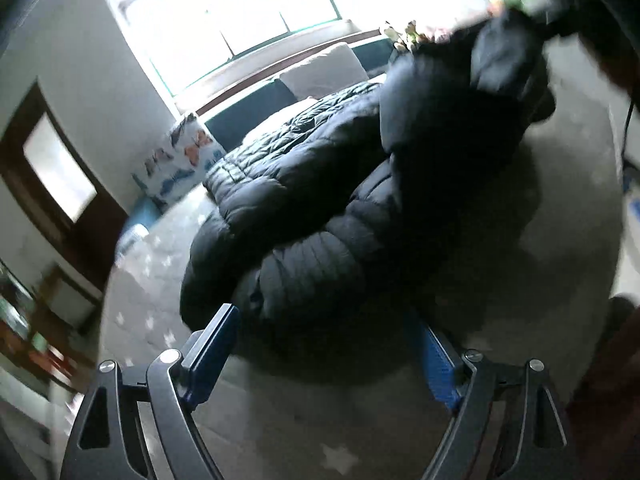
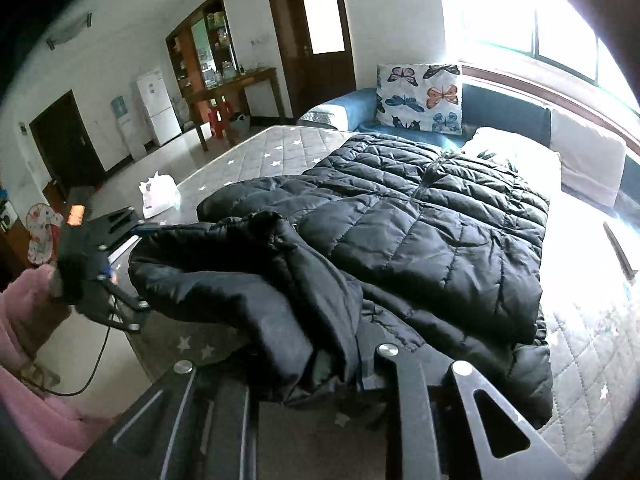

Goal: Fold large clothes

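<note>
The right tongs [image 2: 320,376] were clamped on the black jacket [image 2: 420,216], while the left tongs [image 1: 324,344] stood apart, empty. The slick, bulky padding could slip from that thin pinch and undo the fold.

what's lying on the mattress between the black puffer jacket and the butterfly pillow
Nothing. In the right wrist view, only bare star-print mattress and blue sofa seat separate the black puffer jacket from the butterfly pillow.

Black jacket [image 2: 420,232]: quilted synthetic cloth, slight sheen. Mattress [image 2: 280,148]: grey quilted fabric, matt, printed with white stars. Cushion [image 2: 420,96]: cloth with butterfly print. Left gripper [image 1: 326,344]: matt black metal arms, blue ribbed pads. Door [image 2: 312,28]: dark wood.
</note>
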`<control>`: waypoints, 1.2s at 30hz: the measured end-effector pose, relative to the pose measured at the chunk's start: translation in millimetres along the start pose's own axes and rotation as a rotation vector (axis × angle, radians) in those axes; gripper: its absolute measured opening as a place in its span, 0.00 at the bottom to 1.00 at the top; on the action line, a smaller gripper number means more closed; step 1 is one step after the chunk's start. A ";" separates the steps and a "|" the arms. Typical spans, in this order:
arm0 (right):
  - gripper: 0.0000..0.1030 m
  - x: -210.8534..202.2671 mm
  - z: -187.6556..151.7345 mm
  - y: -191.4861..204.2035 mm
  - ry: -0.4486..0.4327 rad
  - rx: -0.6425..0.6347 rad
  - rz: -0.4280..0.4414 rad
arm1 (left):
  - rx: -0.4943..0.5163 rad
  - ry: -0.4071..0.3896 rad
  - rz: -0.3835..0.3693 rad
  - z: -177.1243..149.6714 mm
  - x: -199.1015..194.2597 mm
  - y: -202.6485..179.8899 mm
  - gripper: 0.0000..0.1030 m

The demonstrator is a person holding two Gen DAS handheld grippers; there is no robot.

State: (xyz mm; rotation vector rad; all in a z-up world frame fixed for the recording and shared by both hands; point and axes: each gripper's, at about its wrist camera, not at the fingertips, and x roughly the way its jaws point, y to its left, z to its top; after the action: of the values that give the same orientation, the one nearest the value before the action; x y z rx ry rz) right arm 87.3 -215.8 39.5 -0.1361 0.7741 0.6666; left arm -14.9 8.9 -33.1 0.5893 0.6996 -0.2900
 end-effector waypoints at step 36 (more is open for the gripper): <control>0.18 -65.4 -16.1 54.3 -0.043 -0.164 0.035 | -0.205 -0.173 -0.064 -14.8 -106.0 -3.0 0.36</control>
State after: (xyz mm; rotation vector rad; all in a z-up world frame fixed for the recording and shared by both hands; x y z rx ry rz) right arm 10.7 -211.7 79.5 -0.2567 0.6816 0.7641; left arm -101.7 21.3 28.4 0.3428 0.5729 -0.3202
